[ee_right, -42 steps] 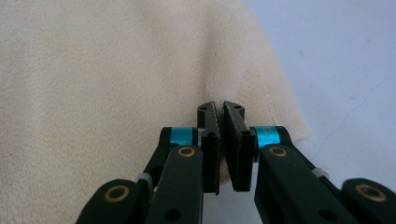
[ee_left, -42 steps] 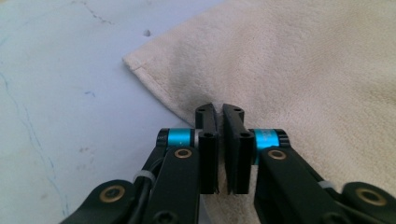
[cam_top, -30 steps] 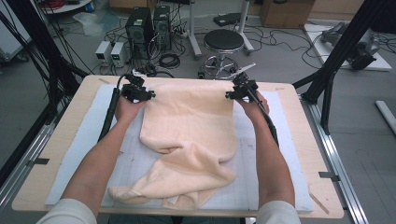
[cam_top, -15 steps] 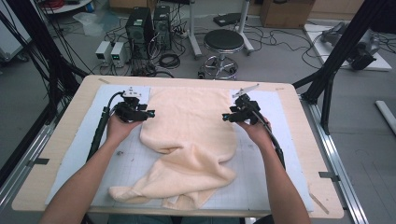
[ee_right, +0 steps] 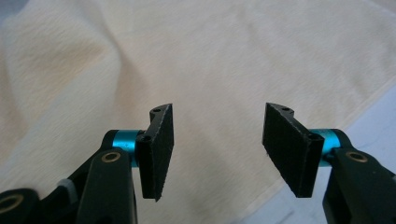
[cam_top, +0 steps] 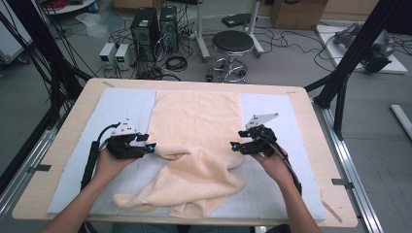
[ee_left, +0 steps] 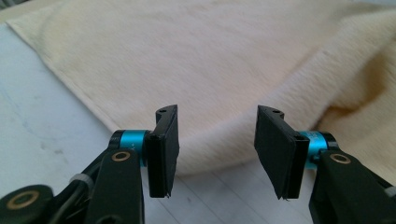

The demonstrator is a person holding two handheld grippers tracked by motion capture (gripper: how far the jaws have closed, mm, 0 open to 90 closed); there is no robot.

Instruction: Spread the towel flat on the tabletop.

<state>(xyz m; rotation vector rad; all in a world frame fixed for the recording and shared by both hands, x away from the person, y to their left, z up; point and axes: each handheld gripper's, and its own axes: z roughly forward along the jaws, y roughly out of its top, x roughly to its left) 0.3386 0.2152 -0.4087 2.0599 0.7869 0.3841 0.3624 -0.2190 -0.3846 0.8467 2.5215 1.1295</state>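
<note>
A cream towel (cam_top: 194, 131) lies on the white mat (cam_top: 116, 111); its far half is flat, its near half is bunched in folds toward the table's front. My left gripper (cam_top: 151, 145) hovers at the towel's left edge, jaws open with nothing between them; the towel (ee_left: 196, 60) spreads beyond them in the left gripper view (ee_left: 215, 149). My right gripper (cam_top: 234, 146) sits at the towel's right edge, also open and empty. In the right gripper view (ee_right: 217, 149) the towel (ee_right: 210, 56) lies under the jaws, its edge running at lower right.
The wooden table (cam_top: 63, 160) carries the mat. Beyond its far edge stand a stool (cam_top: 233, 43), computer boxes (cam_top: 145, 29) and loose cables on the floor. Black frame posts (cam_top: 350, 53) rise at the right and left.
Both grippers have let go of the towel's far corners and drawn back toward me to its middle edges. The far half now lies flat.
</note>
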